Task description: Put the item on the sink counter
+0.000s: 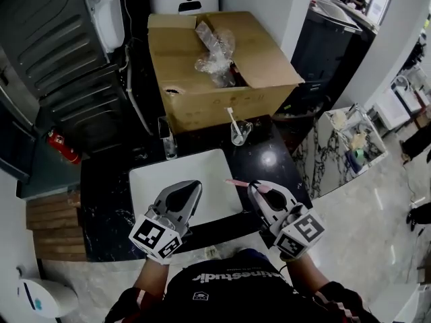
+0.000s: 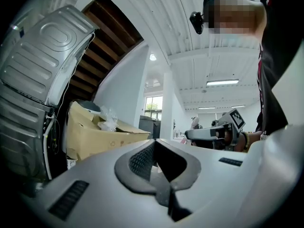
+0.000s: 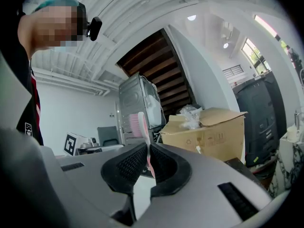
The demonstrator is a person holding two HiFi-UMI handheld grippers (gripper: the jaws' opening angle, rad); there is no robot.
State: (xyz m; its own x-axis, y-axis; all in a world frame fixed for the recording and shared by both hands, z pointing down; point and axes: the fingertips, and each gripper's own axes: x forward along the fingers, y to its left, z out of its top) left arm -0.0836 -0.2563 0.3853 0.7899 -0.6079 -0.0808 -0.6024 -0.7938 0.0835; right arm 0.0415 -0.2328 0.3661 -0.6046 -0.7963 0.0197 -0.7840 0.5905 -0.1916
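Right now we hold the pink toothbrush (image 3: 141, 127) clamped between the jaws of our right gripper (image 3: 148, 156), its bristle head poking out past the jaw tips. It hangs over the right edge of the white sink basin (image 1: 158, 180) set in the black desk (image 1: 277, 161). Our left gripper (image 2: 154, 144) hovers above the basin, jaws together on nothing. An open cardboard box (image 1: 202, 96) stands behind the desk.

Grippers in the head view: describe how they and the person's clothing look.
Both the left tongs and right tongs have pale grey, tapering shells with dark textured pads inside. Each carries a white cube with black square markers at its rear. The person wears a dark top with white lettering.
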